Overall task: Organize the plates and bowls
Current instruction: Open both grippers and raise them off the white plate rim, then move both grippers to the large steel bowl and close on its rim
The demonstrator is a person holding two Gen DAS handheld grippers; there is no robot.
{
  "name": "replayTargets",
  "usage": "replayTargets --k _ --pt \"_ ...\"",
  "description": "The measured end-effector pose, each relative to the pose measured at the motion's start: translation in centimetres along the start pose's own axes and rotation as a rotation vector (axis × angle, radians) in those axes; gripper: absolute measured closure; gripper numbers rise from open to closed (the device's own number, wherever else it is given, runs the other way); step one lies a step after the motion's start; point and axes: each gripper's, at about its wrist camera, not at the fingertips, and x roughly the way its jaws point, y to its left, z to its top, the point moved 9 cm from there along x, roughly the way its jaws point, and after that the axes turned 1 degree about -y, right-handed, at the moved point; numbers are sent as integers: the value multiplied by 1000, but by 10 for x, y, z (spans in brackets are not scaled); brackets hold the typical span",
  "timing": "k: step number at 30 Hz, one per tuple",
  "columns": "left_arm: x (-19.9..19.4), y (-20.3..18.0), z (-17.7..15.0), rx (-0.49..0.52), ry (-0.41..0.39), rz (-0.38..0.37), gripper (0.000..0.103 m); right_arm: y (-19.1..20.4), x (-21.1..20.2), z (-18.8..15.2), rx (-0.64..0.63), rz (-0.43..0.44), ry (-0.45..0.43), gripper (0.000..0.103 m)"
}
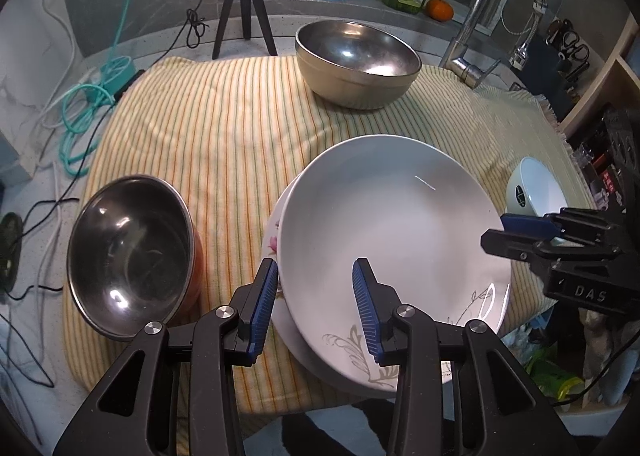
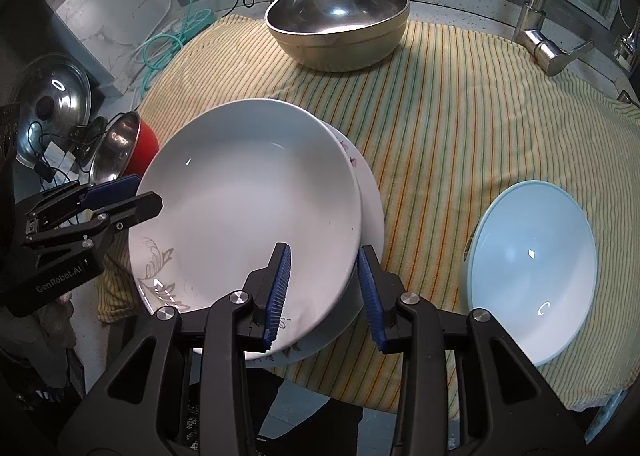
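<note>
plates: top white plate (image 1: 384, 232) sits tipped on the flowered plate (image 2: 370, 195), so they make one pile on the striped cloth (image 1: 224, 127) | left tongs (image 1: 315, 296): open, astride its rim, not pinching | right tongs (image 2: 325, 284): open, same on other side | bowls: still spread around

I see my right gripper (image 2: 325, 288) with its jaws apart astride the rim of the white plate (image 2: 248, 191), which sits stacked on another plate (image 2: 370, 195); a pale blue bowl (image 2: 528, 272) lies beside.
</note>
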Motion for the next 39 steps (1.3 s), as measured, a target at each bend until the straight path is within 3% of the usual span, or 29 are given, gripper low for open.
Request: replayTargets --k 4,8,15,18,23,32,39 --pt "-1 1 0 -10 -6 -5 66 -1 -7 3 26 20 -23 66" --pt "-9 3 6 -27 -30 -16 66 -7 -20 10 73 45 -67 50" --pt "-36 25 37 -170 -92 -126 66 -28 -54 31 206 117 -173 48" --pt "-45 38 52 -215 -113 -166 66 -36 -68 42 254 150 -216 41" --pt "-47 52 76 -234 -124 -195 66 -44 -78 60 278 164 -253 41" --pt "-25 61 117 -220 -91 -234 65 -40 -69 101 313 225 -261 41" --pt "17 50 148 -223 -19 -289 60 -48 -26 132 380 253 -203 41"
